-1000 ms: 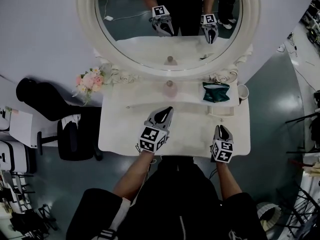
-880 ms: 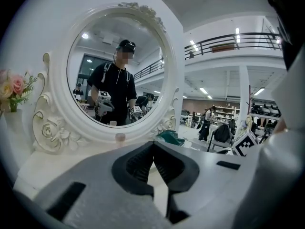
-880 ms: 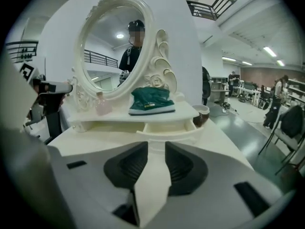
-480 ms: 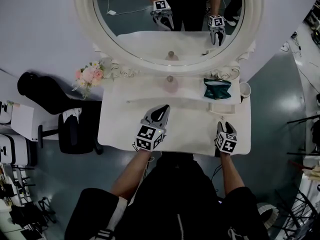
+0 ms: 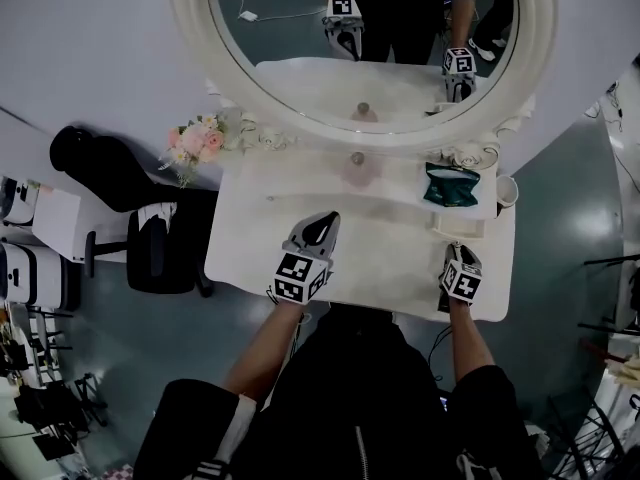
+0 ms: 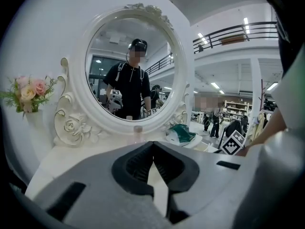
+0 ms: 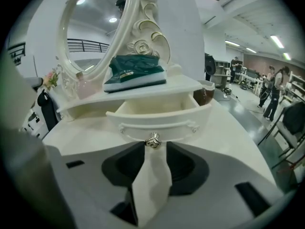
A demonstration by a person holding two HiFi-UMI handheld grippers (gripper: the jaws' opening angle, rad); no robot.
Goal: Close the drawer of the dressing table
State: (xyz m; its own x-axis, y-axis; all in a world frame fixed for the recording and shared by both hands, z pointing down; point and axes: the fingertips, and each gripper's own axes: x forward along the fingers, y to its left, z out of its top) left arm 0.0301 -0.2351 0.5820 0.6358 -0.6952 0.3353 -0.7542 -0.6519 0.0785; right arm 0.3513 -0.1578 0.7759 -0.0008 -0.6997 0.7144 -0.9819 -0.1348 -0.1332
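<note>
The white dressing table [image 5: 290, 258] has a small drawer [image 7: 157, 118] pulled out under its right shelf, also visible in the head view as the drawer [image 5: 455, 230]. The drawer's silver knob [image 7: 152, 140] sits right at the tips of my right gripper [image 7: 152, 147]. Its jaws have just been opening and stand apart, with no pad pressing on the knob. From above, the right gripper [image 5: 456, 252] hovers just in front of the drawer. My left gripper [image 5: 325, 218] hangs over the middle of the tabletop. Its jaws [image 6: 152, 146] meet at the tips and hold nothing.
A green pouch [image 7: 136, 70] lies on the shelf above the drawer, and a cup [image 5: 507, 190] stands at the shelf's right end. A pink bottle [image 5: 357, 171] stands before the round mirror [image 5: 365, 28]. Flowers [image 5: 195, 143] sit at the back left. A black chair [image 5: 150, 248] stands left of the table.
My right gripper has sunk toward the tabletop in front of the drawer and its jaws have spread apart. My left gripper has shifted only a little over the table.
</note>
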